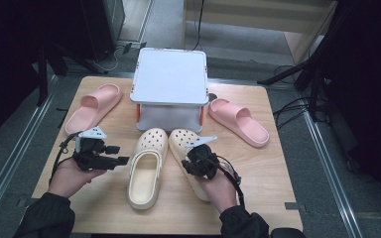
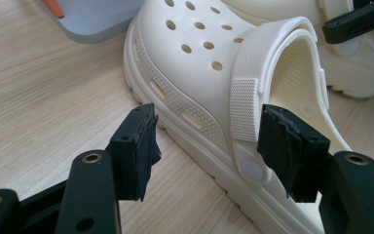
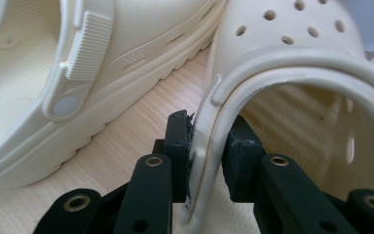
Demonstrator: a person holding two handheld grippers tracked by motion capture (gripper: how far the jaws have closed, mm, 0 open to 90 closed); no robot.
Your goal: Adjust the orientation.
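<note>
- Grey floor and dark equipment stands surround the light wooden table; aluminium rails run along both of its long sides.
- We find no readable brand, label or writing on any item; the moulded shoes carry only round holes and ribbed strap ends.
- At the far middle of the table stands a grey lidded plastic box with orange clips.
- A pink foam slide sandal lies left of the box, and a second pink slide lies right of it; both sit near the table's side edges.
- Directly in front of the box lie two cream perforated clogs, side by side and almost touching, toes toward the box.
- We hold the left gripper just left of the left cream clog. In the left gripper view its jaws stand released, one on each side of the clog's strap rivet, with neither pad pressing on the shoe.
- We hold the right gripper over the right cream clog. In the right gripper view its jaws straddle the clog's heel strap: the left pad touches the strap, a gap shows at the right pad, so the grip is loosened.
- Open table remains along the near edge and to the right of the right clog.
</note>
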